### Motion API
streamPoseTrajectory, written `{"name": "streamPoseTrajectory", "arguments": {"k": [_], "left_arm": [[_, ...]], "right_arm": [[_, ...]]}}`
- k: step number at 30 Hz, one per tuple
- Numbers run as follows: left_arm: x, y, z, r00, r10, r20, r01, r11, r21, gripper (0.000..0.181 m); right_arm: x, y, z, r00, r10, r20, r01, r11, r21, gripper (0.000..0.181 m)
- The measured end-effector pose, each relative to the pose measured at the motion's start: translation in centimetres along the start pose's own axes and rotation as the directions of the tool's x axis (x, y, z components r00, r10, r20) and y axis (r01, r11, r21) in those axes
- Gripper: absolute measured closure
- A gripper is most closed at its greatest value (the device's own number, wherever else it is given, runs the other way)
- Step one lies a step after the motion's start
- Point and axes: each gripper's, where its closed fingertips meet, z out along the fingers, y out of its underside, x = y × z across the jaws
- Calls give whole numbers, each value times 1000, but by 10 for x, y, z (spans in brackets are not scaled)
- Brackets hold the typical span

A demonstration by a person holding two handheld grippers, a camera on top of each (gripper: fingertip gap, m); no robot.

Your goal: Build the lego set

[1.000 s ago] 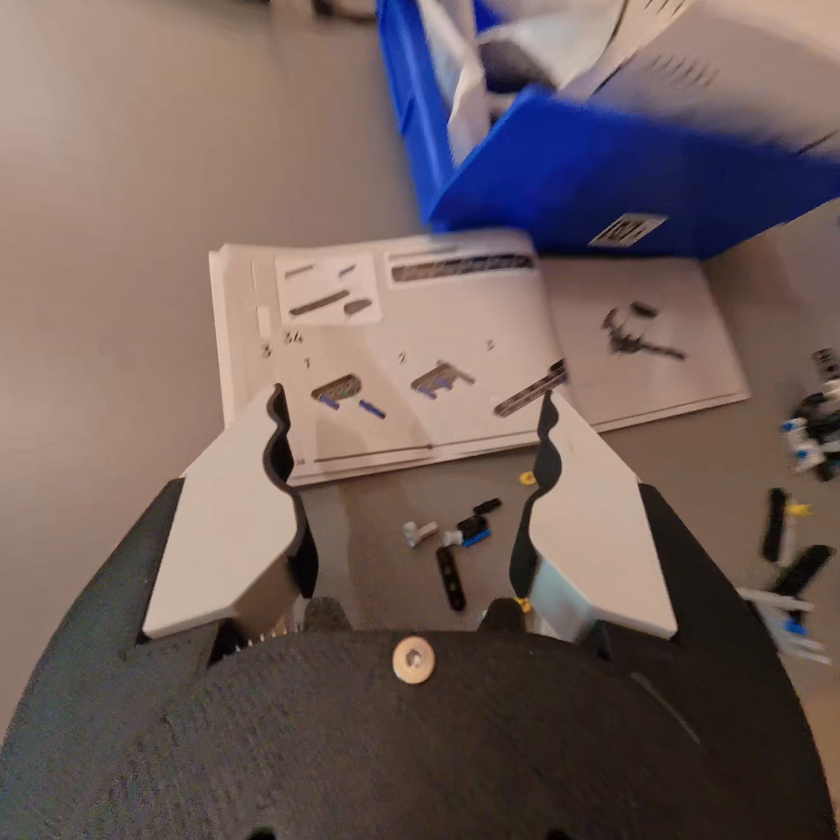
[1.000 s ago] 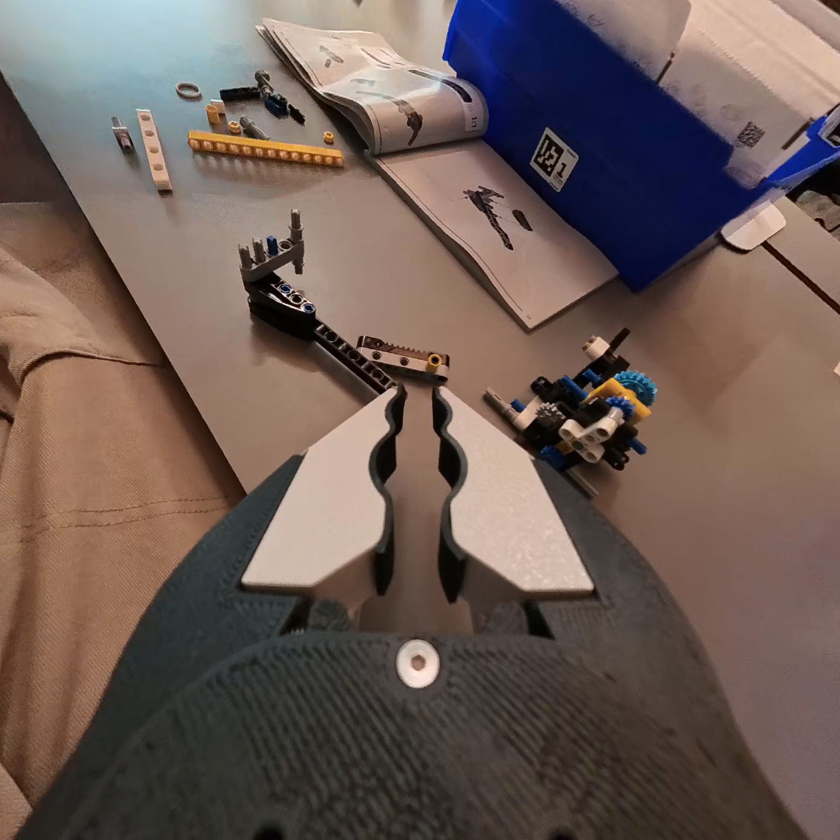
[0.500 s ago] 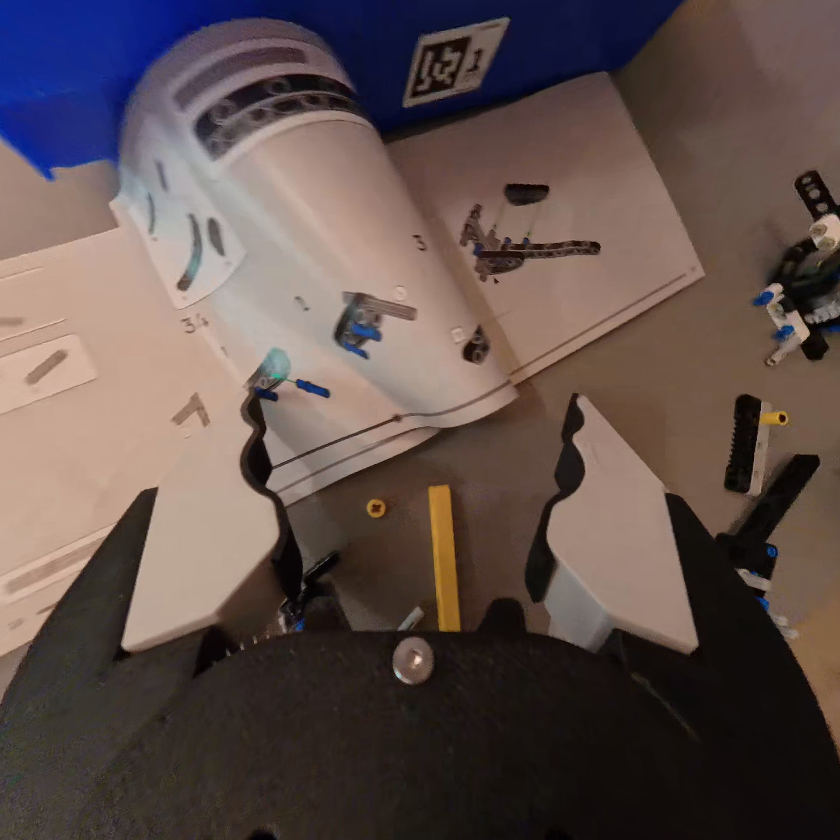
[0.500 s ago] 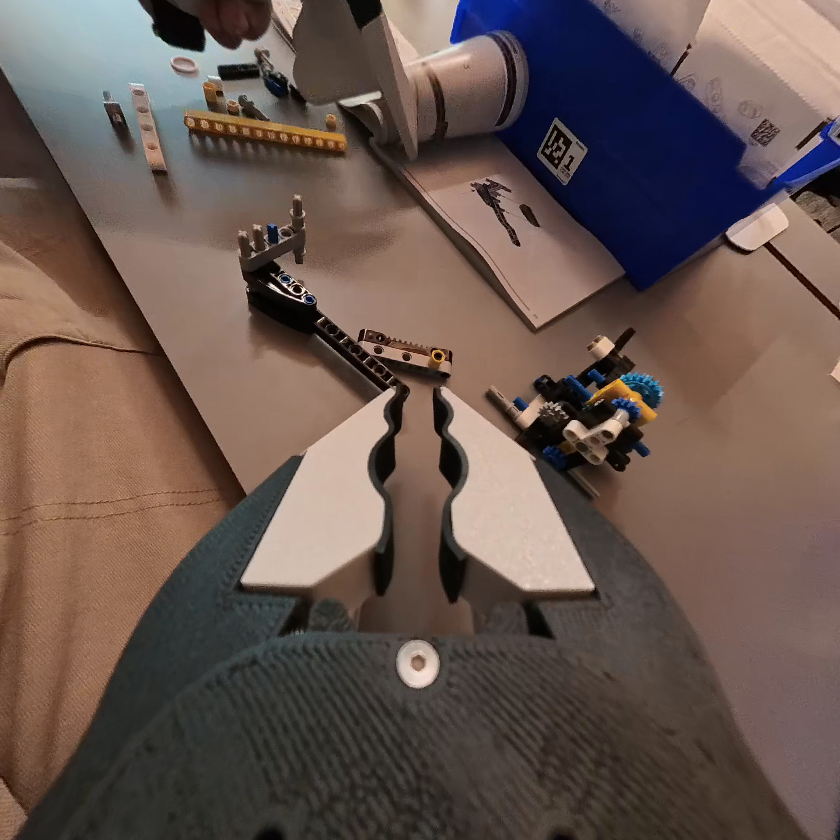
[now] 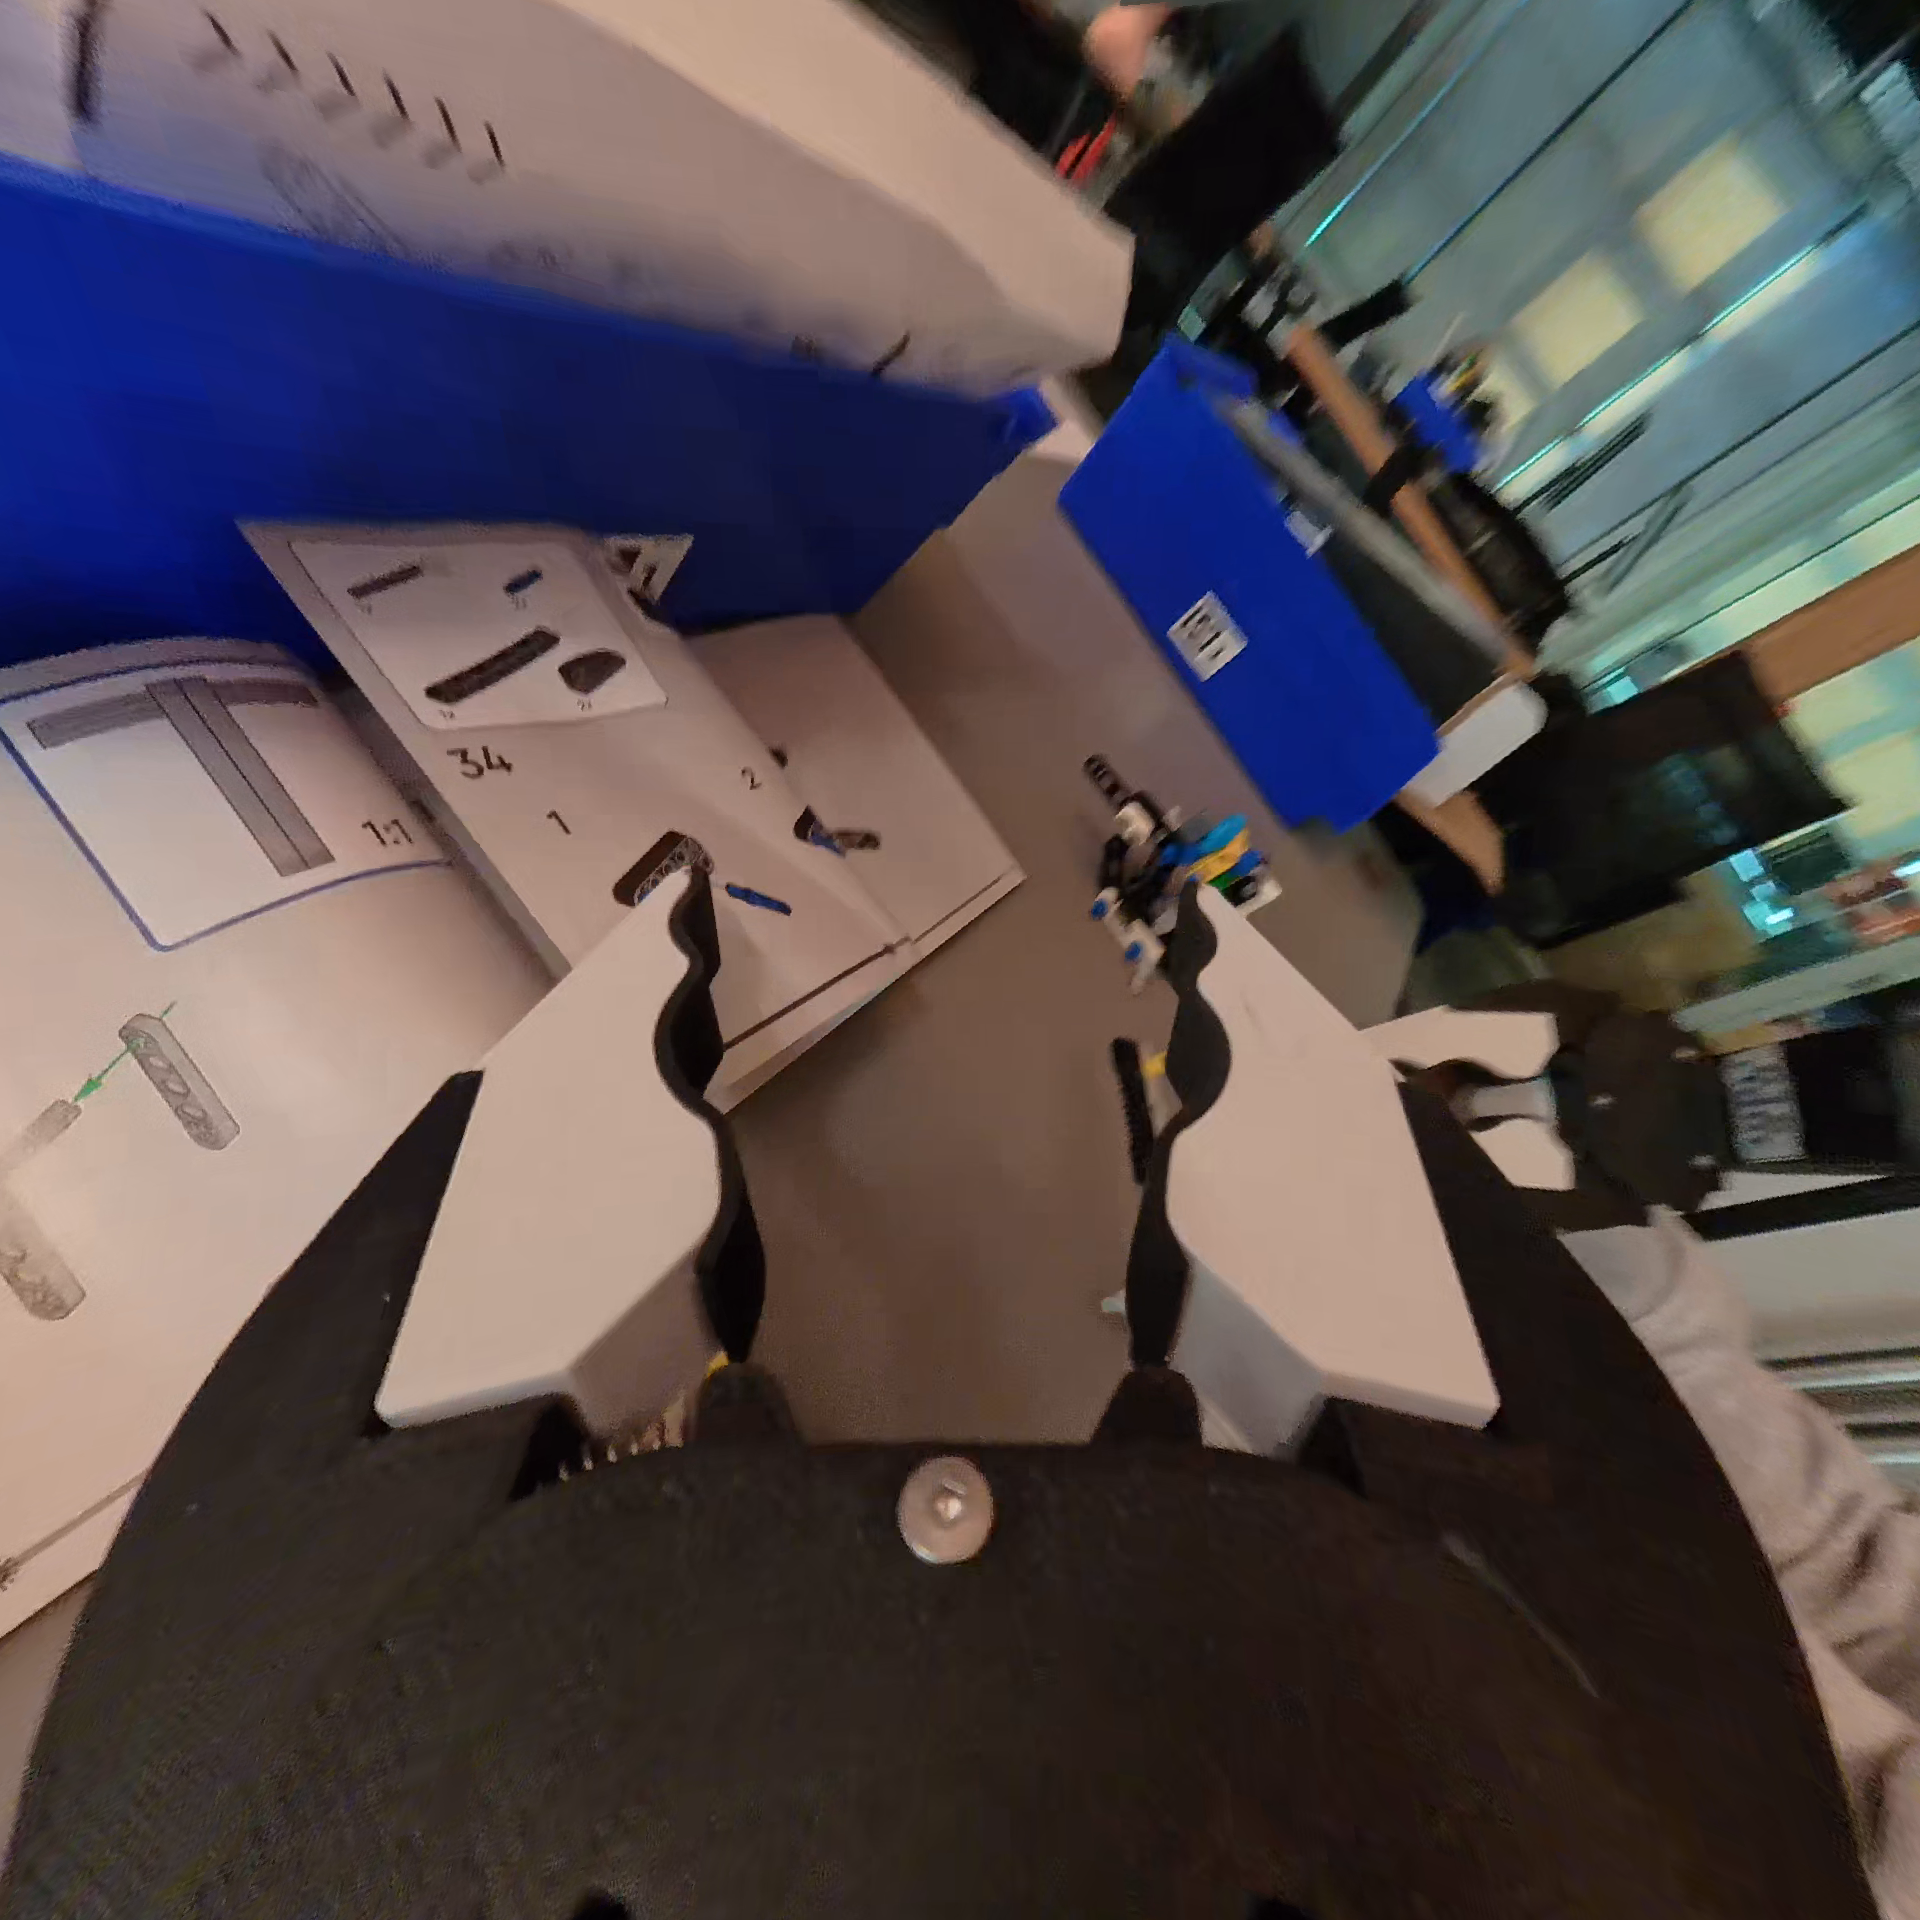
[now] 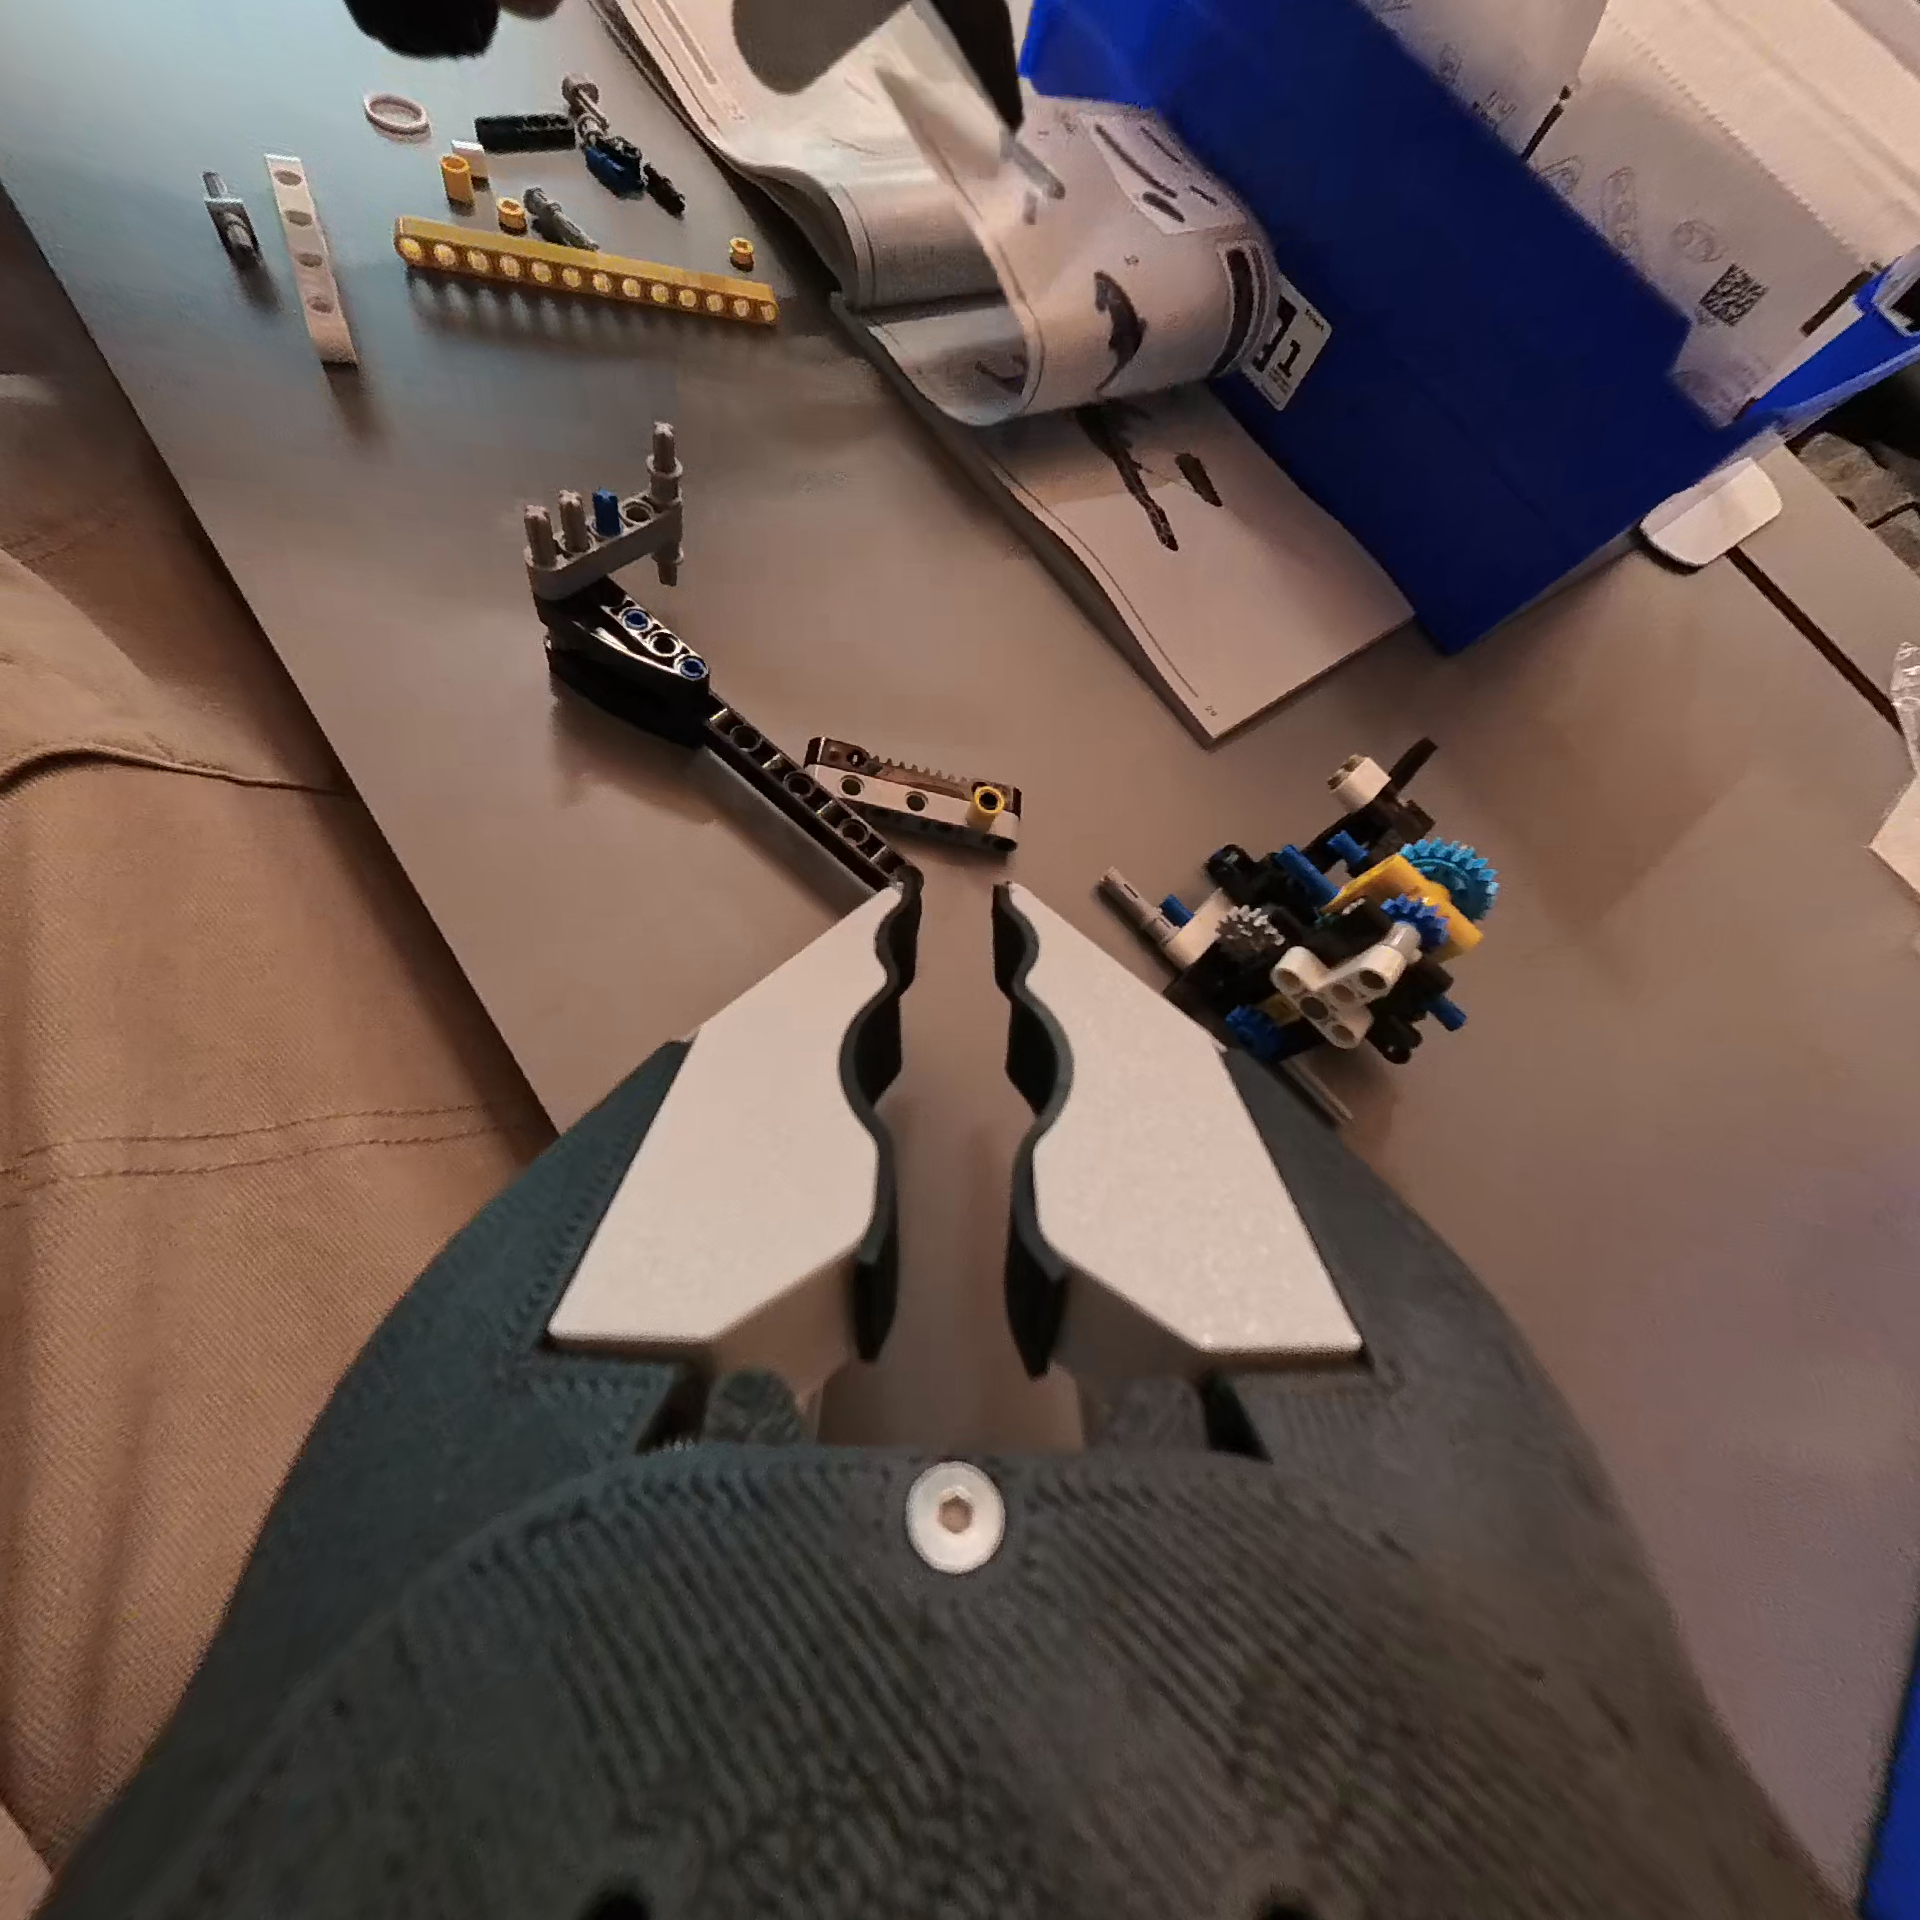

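Note:
My left gripper (image 5: 935, 914) is open wide and empty over the open instruction booklet (image 5: 260, 987). Its left fingertip (image 5: 686, 914) is at the edge of a lifted, curling page (image 5: 582, 748). In the right wrist view it hangs blurred over that page (image 6: 1091, 291). My right gripper (image 6: 956, 894) is nearly shut, with a narrow gap, and holds nothing. It hovers low near the table's front edge. A black beam assembly with a grey pinned part (image 6: 644, 644) lies just ahead on the left. A white-and-black rack piece (image 6: 914, 795) lies ahead. A geared sub-assembly (image 6: 1340, 935) lies on the right.
A blue bin (image 6: 1403, 343) holding paper bags stands behind the booklet (image 6: 1195, 540). A second blue bin (image 5: 1247, 623) is farther off. A long yellow beam (image 6: 587, 275), a white beam (image 6: 309, 260) and small loose parts lie at the far left. A person's tan-clothed lap (image 6: 208, 987) borders the table edge.
My left gripper has swung up and to the right over the booklet, and a page has lifted and curled over. My right gripper has stayed put, with the same narrow gap.

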Motion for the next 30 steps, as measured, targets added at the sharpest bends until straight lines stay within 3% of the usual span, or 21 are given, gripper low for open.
{"name": "streamPoseTrajectory", "arguments": {"k": [1, 5, 9, 13, 18, 20, 25, 30], "left_arm": [[3, -7, -6, 999, -20, -36, 22, 999, 39, 97], [3, -29, -25, 990, -71, -119, 89, 983, 160, 102], [-27, -40, -43, 990, -135, -34, 139, 958, 251, 104], [-46, -30, -44, 975, -223, -13, 220, 950, 223, 104], [-27, 16, -5, 970, -236, -54, 235, 972, -16, 102], [-10, 24, 7, 973, -206, -101, 202, 978, -50, 104], [42, 15, 11, 952, -111, -287, 111, 994, -17, 113], [42, -5, -7, 947, -78, -313, 105, 992, 72, 118]], "right_arm": [[0, 0, 0, 1000, 3, 1, -3, 1000, 2, 168], [0, 1, 1, 1000, 2, 3, -2, 1000, -3, 168], [0, 0, 0, 1000, -6, -3, 6, 1000, -3, 168], [-1, 1, 1, 1000, -4, 2, 4, 1000, -5, 168], [-1, 1, 1, 1000, -10, -1, 10, 1000, -8, 168], [0, 1, 1, 1000, -5, -3, 5, 1000, -8, 168], [2, 1, 0, 1000, 14, -1, -14, 1000, -1, 168], [1, 1, 0, 1000, 11, -1, -11, 1000, -1, 168]]}}
